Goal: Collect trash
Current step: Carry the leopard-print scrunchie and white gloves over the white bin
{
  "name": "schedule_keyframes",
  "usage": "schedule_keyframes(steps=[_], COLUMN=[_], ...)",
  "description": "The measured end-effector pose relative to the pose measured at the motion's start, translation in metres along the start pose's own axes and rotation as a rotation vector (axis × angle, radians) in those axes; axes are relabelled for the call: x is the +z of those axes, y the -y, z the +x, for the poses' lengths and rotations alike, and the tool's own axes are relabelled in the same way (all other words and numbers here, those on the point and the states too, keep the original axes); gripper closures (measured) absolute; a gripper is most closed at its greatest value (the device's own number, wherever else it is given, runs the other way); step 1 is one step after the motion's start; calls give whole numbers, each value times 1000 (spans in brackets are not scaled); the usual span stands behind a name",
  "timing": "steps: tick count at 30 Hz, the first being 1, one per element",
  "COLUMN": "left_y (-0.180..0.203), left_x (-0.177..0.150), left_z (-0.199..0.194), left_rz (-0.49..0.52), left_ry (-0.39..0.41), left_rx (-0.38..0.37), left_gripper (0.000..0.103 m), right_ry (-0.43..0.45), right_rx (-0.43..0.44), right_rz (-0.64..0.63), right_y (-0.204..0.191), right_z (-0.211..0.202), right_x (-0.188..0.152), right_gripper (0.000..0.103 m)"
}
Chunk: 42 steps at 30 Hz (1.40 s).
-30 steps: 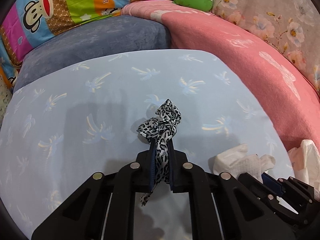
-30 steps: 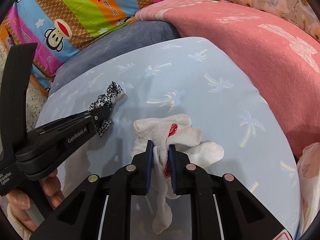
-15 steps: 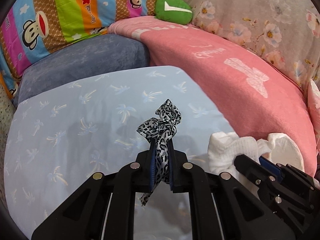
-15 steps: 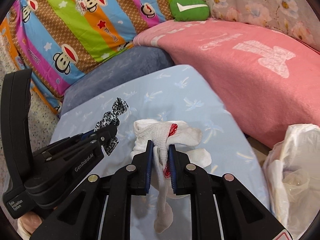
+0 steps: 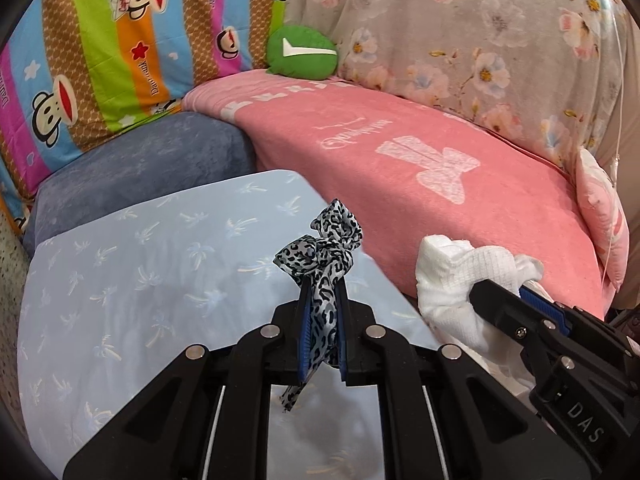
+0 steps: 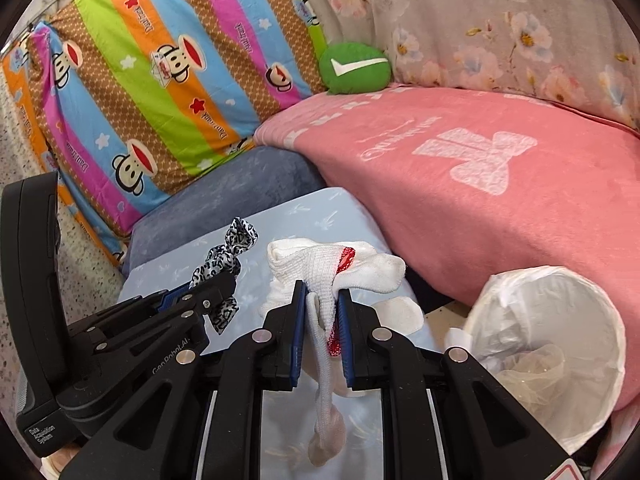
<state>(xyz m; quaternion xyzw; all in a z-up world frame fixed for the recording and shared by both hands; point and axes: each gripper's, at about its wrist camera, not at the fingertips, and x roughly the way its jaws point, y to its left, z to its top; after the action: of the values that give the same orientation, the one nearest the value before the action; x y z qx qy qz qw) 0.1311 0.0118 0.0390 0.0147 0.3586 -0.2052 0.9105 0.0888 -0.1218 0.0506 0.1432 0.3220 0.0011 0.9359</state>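
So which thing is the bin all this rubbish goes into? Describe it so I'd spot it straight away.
Start at the big pink fleece blanket draped on the right. Below its lower edge, right of the pale blue palm-print cushion, stands a round white bin lined with a thin clear plastic bag. It is the only open, hollow container here; everything around it is soft fabric.

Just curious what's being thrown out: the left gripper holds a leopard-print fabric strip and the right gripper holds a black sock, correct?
Not quite. The sock in the right gripper is white with a red patch, as the right wrist view shows. The left gripper does hold the leopard-print fabric strip.
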Motion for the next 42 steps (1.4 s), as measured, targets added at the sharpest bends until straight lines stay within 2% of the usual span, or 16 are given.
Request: schedule_keyframes(steps=[10, 20, 42], left_y=[53, 99, 171], left_x=[1, -6, -17], left_z=[-18, -21, -7], left_rz=[73, 141, 256], left_ry=[27, 16, -35], left_rx=[-44, -92, -194], left_gripper=[93, 93, 90], right_ry=[74, 114, 138], right_rx=[-42, -95, -184], right_rz=[37, 79, 157], right_y=[39, 85, 161], right_z=[-53, -89, -119], right_x=[5, 1, -7], right_gripper=[89, 88, 88])
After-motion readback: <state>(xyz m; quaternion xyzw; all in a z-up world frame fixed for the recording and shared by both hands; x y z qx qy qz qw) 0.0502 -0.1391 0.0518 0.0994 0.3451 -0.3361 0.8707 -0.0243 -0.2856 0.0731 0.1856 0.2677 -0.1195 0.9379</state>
